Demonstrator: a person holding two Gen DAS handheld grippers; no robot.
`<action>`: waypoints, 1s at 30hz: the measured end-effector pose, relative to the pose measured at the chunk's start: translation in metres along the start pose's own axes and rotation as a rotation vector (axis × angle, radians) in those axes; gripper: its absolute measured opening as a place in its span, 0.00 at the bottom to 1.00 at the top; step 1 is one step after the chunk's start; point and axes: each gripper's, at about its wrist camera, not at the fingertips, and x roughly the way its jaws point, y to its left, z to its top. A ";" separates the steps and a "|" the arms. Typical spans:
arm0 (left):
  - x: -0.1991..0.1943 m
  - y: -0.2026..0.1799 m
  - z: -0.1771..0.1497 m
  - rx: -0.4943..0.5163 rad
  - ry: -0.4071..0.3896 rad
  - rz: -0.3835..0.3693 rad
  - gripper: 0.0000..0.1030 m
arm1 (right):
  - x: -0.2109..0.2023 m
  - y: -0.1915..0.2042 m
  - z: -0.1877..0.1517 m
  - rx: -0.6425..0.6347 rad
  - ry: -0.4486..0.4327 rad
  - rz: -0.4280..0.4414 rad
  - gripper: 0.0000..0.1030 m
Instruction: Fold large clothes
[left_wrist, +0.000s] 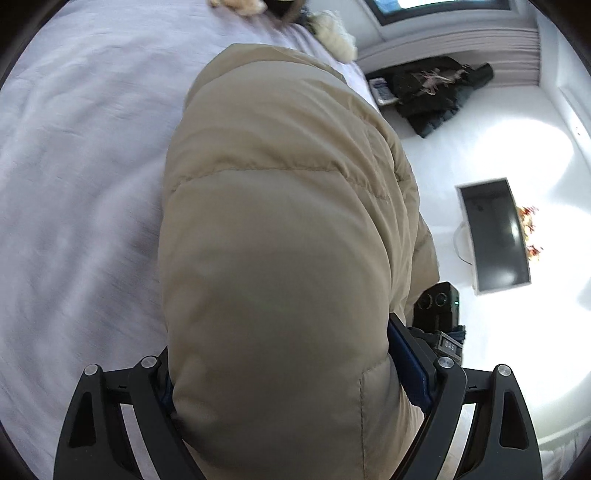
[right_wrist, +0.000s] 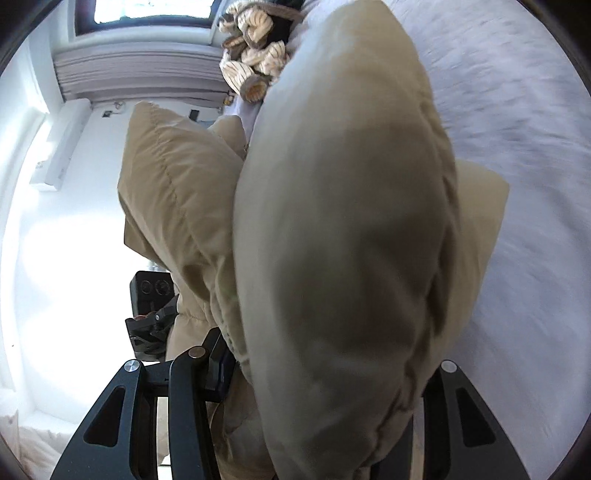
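Clearly mid-fold, as far as both wrist views show:
Bed: a pale lilac sheet (left_wrist: 74, 184) lies under the work.
Left gripper (left_wrist: 295, 387): fingers spread wide, clamped on a thick quilted bulge of the beige puffer jacket (left_wrist: 280, 221).
Right gripper (right_wrist: 325, 387): fingers pressed on another padded section of the jacket, lifted above the sheet.
Done: both grips taken, jacket raised.
Left: laying the panel over, flattening; judged roughly midway, since the bulk hides the folds.

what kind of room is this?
Likely a bedroom. A bed with a pale lilac sheet fills one side, a plush toy lies near its far end, and a curtained window sits beyond.
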 end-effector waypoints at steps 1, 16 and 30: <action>0.001 0.013 0.007 -0.005 -0.002 0.012 0.88 | 0.017 -0.003 0.005 0.003 0.008 -0.018 0.50; -0.041 0.031 -0.002 0.060 -0.094 0.240 0.90 | -0.010 0.021 -0.005 0.066 -0.065 -0.297 0.68; -0.021 -0.007 -0.065 0.282 -0.042 0.431 0.90 | -0.022 0.122 -0.061 -0.196 -0.044 -0.470 0.24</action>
